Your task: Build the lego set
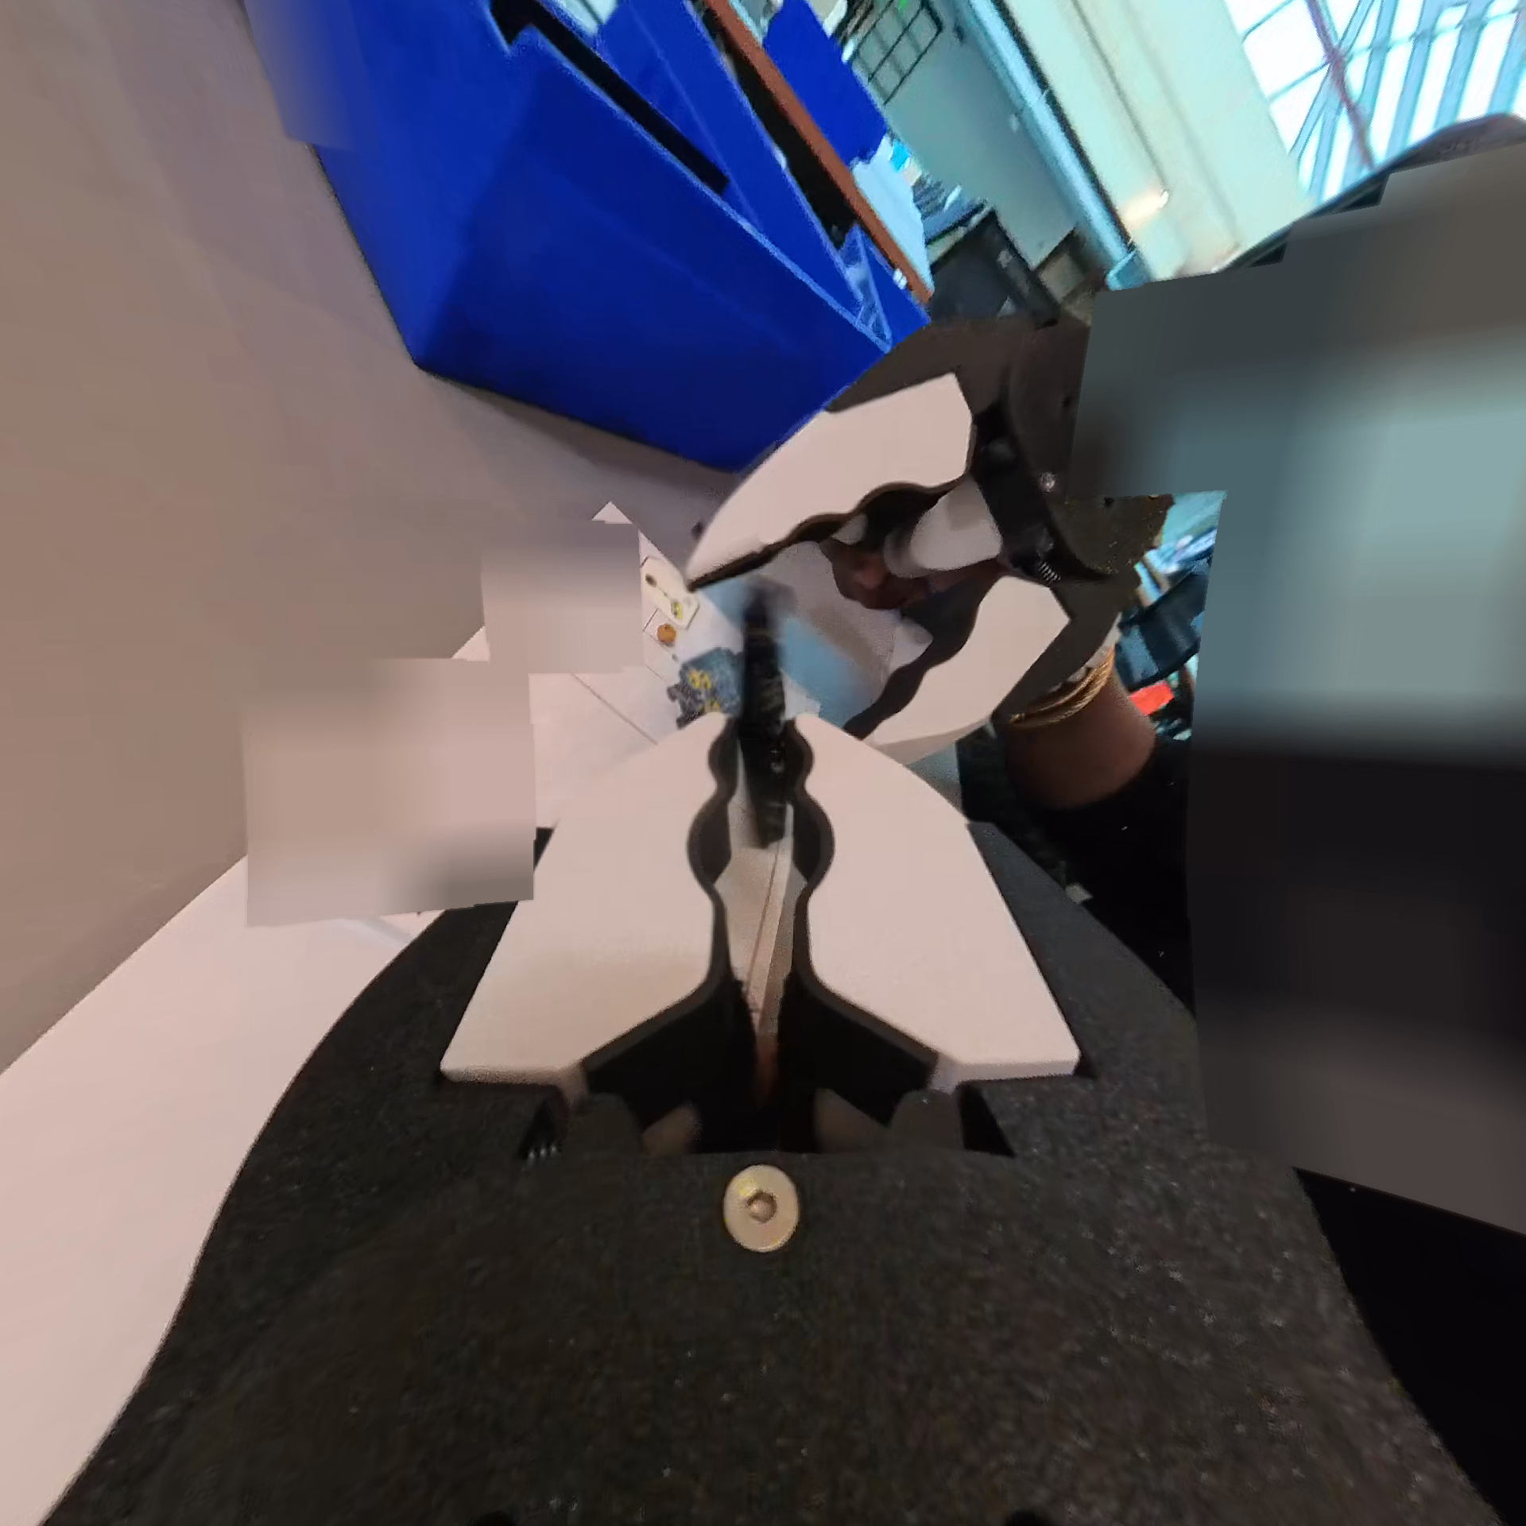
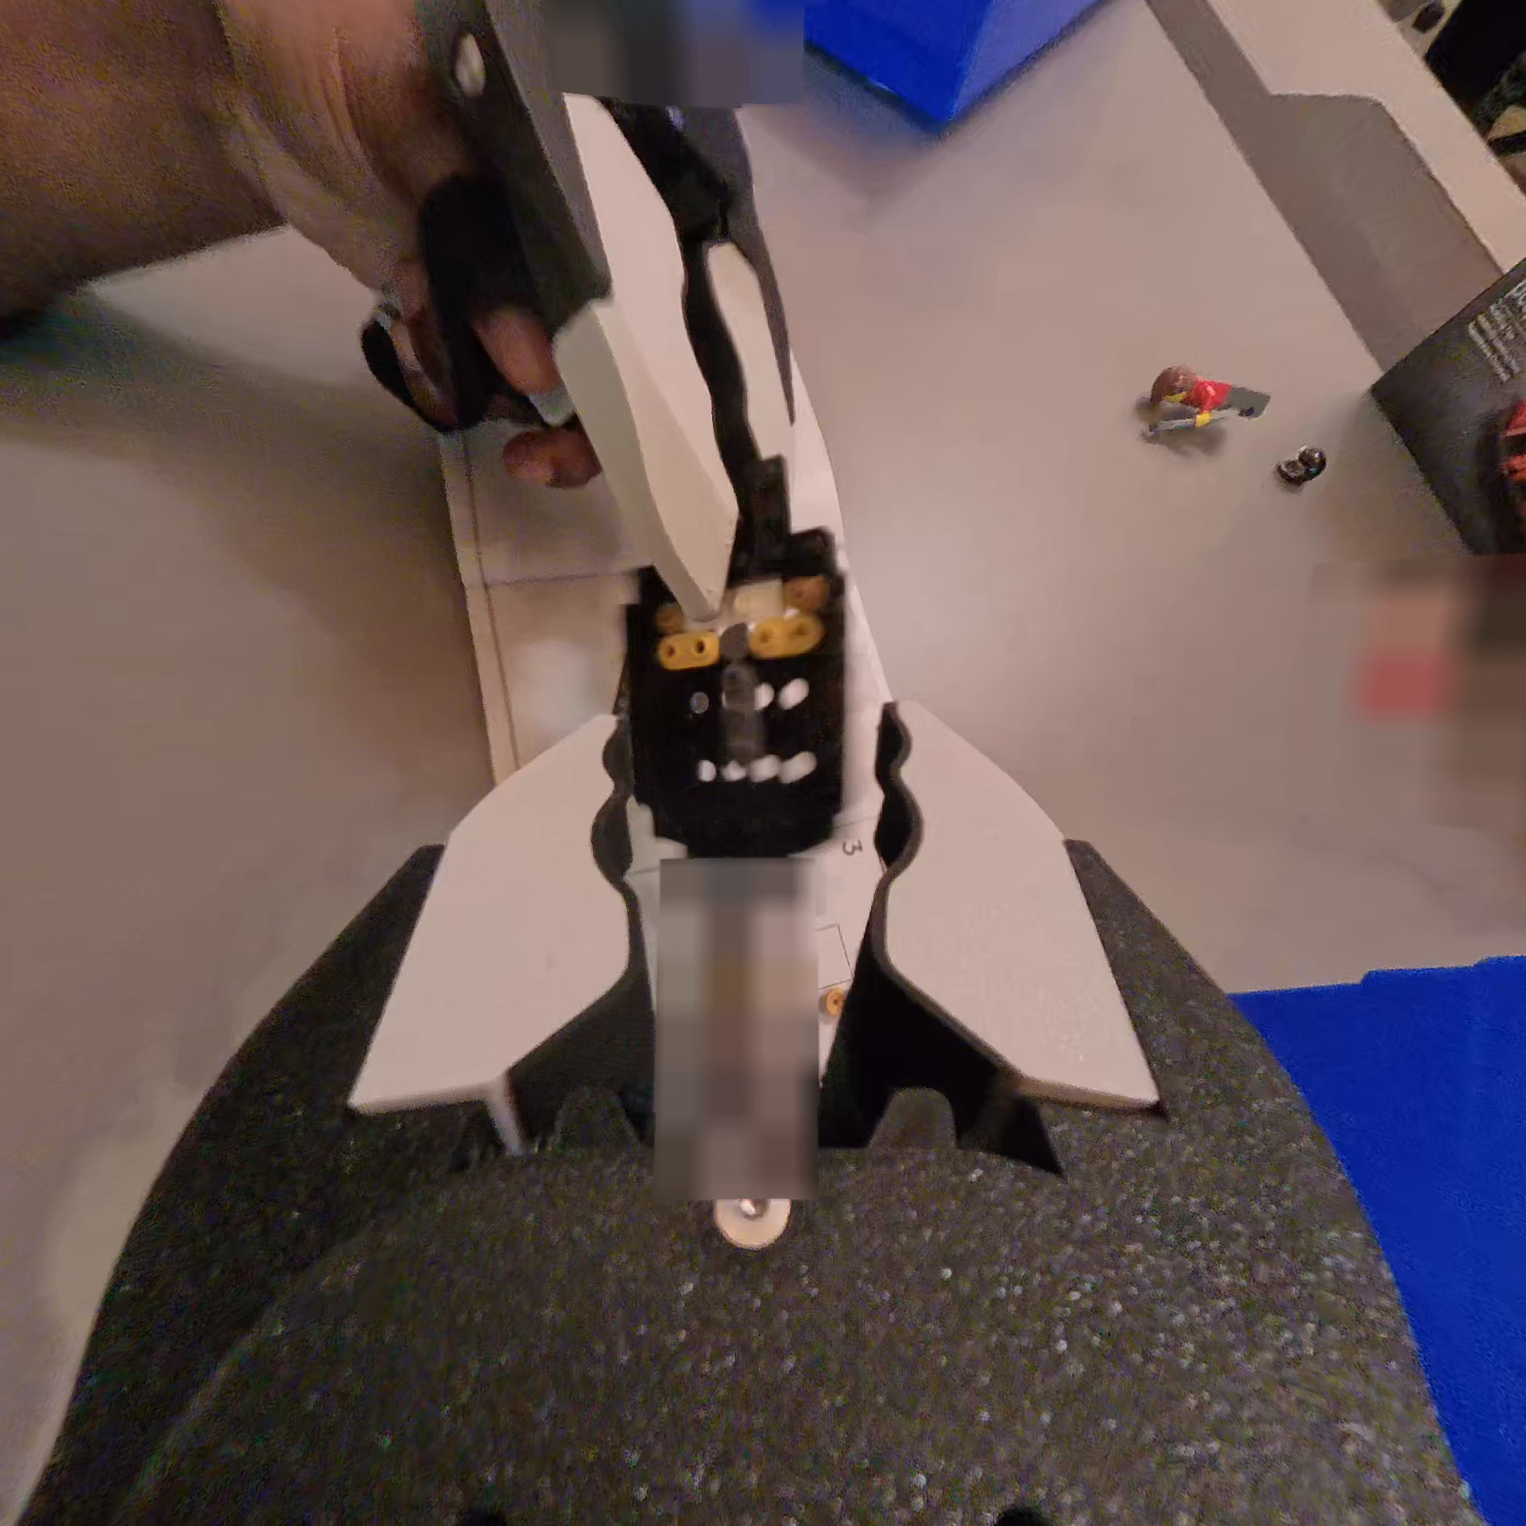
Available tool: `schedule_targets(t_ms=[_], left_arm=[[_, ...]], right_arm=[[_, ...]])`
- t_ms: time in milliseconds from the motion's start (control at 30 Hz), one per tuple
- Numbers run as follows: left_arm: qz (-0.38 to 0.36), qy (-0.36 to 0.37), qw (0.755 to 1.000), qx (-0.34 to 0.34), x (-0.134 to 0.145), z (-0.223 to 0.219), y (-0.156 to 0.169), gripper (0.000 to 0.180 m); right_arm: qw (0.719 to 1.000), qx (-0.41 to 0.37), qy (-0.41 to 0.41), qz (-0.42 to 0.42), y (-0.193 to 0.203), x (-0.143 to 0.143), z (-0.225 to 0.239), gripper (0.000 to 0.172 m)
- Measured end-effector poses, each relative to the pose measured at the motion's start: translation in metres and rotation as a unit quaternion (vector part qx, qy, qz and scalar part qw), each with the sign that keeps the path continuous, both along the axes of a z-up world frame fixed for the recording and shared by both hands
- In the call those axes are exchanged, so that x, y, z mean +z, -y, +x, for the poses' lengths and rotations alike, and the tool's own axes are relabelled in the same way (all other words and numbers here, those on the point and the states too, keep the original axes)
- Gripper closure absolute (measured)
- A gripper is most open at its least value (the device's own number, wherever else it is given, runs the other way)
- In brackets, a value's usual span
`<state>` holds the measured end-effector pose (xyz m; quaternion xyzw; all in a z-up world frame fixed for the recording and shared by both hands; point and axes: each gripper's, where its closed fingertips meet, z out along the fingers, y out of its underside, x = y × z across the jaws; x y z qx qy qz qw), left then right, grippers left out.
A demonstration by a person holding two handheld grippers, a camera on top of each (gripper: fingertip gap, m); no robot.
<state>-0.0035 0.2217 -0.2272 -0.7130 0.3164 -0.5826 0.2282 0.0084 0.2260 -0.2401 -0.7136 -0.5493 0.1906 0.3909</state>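
Note:
My left gripper [image 1: 760, 727] is shut on a flat black brick assembly [image 1: 764, 685], which shows edge-on and sticks out forward from the pads. In the right wrist view the same assembly [image 2: 735, 801] shows face-on, with holes and yellow pieces near its top. The left gripper [image 2: 743, 537] holds it there by its far end. My right gripper [image 2: 753, 714] is open around the assembly. White paper shows between the assembly's right edge and the right finger [image 2: 950, 809]. The right gripper [image 1: 776, 652] also shows open in the left wrist view.
A white instruction sheet [image 2: 537, 537] lies under the assembly on the pale table [image 2: 1032, 413]. A toy figure [image 2: 1197, 400], a small black part [image 2: 1300, 464] and a dark box [image 2: 1470, 413] lie at the right. Blue bins [image 1: 619, 248] stand behind, and another blue bin [image 2: 1404, 1156] is near right. Both grippers' tips are close together, under 4 cm apart.

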Motion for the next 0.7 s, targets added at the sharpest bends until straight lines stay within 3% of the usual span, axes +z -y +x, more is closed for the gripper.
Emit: schedule_targets(t_ms=[67, 133, 267, 333, 400, 467, 500, 533, 633, 700], left_arm=[[-0.020, 0.043, 0.999, -0.005, 0.011, -0.001, 0.001, 0.173], [-0.038, 0.066, 0.997, -0.005, 0.016, -0.001, 0.001, 0.173], [-0.048, 0.051, 0.997, 0.027, 0.009, -0.004, -0.009, 0.173], [-0.010, -0.021, 0.997, 0.080, -0.010, -0.012, -0.026, 0.173], [0.021, -0.061, 0.991, 0.120, -0.017, -0.021, -0.038, 0.173], [0.035, -0.088, 0.987, 0.129, -0.023, -0.025, -0.043, 0.172], [0.031, -0.092, 0.988, 0.118, -0.025, -0.024, -0.041, 0.172], [0.025, -0.109, 0.989, 0.101, -0.030, -0.023, -0.037, 0.172], [0.018, -0.171, 0.982, 0.083, -0.050, -0.023, -0.032, 0.147], [0.035, -0.179, 0.980, 0.079, -0.048, -0.021, -0.031, 0.140]], right_arm=[[0.999, -0.005, -0.050, -0.015, -0.003, 0.021, -0.002, 0.123], [0.996, -0.006, -0.087, -0.030, -0.003, 0.039, -0.005, 0.145], [0.998, -0.027, -0.052, 0.001, -0.005, 0.037, -0.004, 0.161], [0.998, -0.047, -0.027, 0.001, -0.005, 0.022, 0.001, 0.162], [0.998, -0.013, -0.025, -0.047, 0.017, 0.003, 0.001, 0.159], [0.994, 0.022, -0.021, -0.109, 0.053, -0.014, 0.007, 0.138], [0.993, 0.021, -0.027, -0.113, 0.065, -0.021, 0.012, 0.137], [0.994, 0.016, -0.039, -0.104, 0.075, -0.027, 0.015, 0.139], [0.998, 0.012, -0.047, -0.051, 0.099, -0.035, 0.018, 0.150], [1.000, 0.000, -0.028, -0.010, 0.103, -0.039, 0.022, 0.151]])
